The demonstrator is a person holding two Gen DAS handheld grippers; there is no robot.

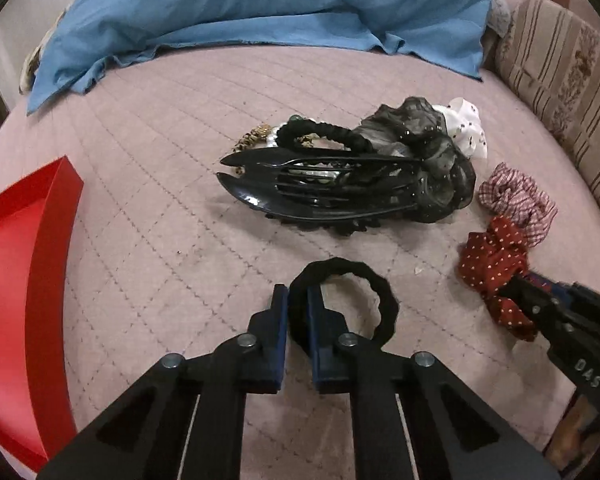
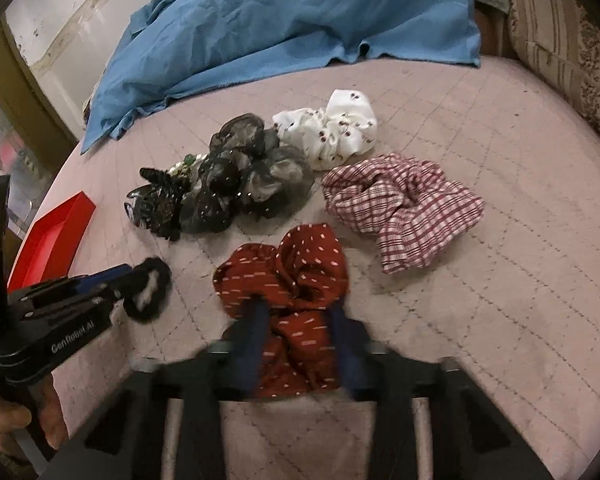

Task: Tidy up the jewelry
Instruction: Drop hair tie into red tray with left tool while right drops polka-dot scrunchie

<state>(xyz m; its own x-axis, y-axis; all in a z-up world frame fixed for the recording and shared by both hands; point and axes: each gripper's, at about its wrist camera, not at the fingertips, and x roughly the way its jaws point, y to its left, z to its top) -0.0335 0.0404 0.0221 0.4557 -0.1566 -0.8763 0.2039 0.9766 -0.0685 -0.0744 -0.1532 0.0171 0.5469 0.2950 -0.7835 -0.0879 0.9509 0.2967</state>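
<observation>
**Both grippers pinched onto soft hair ties on the bed**

The left gripper (image 1: 298, 300) has its jaws clenched on the near side of a black hair tie (image 1: 374, 292), the band squeezed thin between the blue pads while the rest of the loop lies flat on the pink quilt (image 1: 160, 200). The right gripper (image 2: 298, 316) is clamped on a bunch of the red dotted scrunchie (image 2: 292, 280); its fingers are blurred, but the fabric plainly fills the gap between them.

Both pieces look light, limp and easy to crush without harm. The tie should dangle as a loop from a single pinch; the scrunchie is bulkier and may slip if only a loose fold is caught, so a bite across the whole gathered ring seems safer.

Beyond them lie a checked scrunchie (image 2: 404, 208), a white one (image 2: 332, 128), a sheer grey one (image 2: 244, 172) and a stiff black claw clip (image 1: 320, 192). A red tray (image 1: 16, 280) waits at the left.
</observation>
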